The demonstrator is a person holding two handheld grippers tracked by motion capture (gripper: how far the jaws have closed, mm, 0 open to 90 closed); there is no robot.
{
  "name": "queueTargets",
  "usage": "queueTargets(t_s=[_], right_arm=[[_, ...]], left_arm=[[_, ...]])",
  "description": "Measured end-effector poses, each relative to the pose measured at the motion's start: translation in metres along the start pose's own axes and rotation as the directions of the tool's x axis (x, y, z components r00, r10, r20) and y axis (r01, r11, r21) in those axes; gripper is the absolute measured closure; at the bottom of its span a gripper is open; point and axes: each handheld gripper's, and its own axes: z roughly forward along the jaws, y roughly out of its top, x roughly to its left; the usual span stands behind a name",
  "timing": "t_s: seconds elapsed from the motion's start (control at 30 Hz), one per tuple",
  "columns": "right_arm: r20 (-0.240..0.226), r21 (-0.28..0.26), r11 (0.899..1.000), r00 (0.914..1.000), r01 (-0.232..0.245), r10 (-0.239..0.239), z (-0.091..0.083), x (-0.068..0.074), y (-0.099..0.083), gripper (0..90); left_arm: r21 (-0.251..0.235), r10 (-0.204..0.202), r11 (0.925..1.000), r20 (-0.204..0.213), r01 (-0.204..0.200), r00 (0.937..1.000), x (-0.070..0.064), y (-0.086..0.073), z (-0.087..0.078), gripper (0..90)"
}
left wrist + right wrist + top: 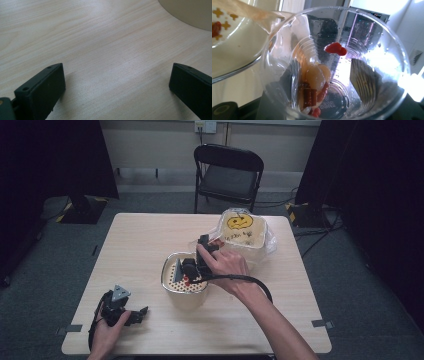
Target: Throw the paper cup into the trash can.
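Cup (334, 67) of small sweets clamped in right gripper (199, 262), tipped mouth-down over strainer bowl (170, 285) mid-worktop (150, 235) | left gripper (122, 312) wide, empty, resting well left | right hand nearer

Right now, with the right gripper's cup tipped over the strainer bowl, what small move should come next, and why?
Probably tilt the clear cup a little further: the right gripper holds it over the strainer bowl, yet several red and pale pieces remain inside. The left gripper rests open on the table.
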Motion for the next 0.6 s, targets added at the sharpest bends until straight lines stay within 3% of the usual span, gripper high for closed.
queueTargets(t_s=[0.1, 0.37, 0.47, 0.5, 0.6], right_arm=[[0.028, 0.005, 0.999, 0.9986, 0.044, -0.044, -0.0019, -0.0006, 0.0017, 45.4], [0.081, 0.031, 0.994, 0.9914, 0.100, -0.102, -0.0031, 0.0027, 0.0042, 45.6], [0.132, 0.049, 0.991, 0.9826, 0.124, -0.130, -0.0043, 0.0044, 0.0049, 45.6], [0.156, 0.060, 0.987, 0.9749, 0.152, -0.159, -0.0056, 0.0054, 0.0054, 45.6], [0.172, 0.063, 0.984, 0.9691, 0.168, -0.176, -0.0068, 0.0075, 0.0056, 45.6]], left_arm=[[0.000, 0.000, 1.0000, 0.000, 0.000, 1.0000, 0.0000, 0.0000, 0.0000, 0.0], [0.000, 0.000, 1.0000, 0.000, 0.000, 1.0000, 0.0000, 0.0000, 0.0000, 0.0], [0.000, 0.000, 1.0000, 0.000, 0.000, 1.0000, 0.0000, 0.0000, 0.0000, 0.0], [0.000, 0.000, 1.0000, 0.000, 0.000, 1.0000, 0.0000, 0.0000, 0.0000, 0.0], [0.000, 0.000, 1.0000, 0.000, 0.000, 1.0000, 0.0000, 0.0000, 0.0000, 0.0]])
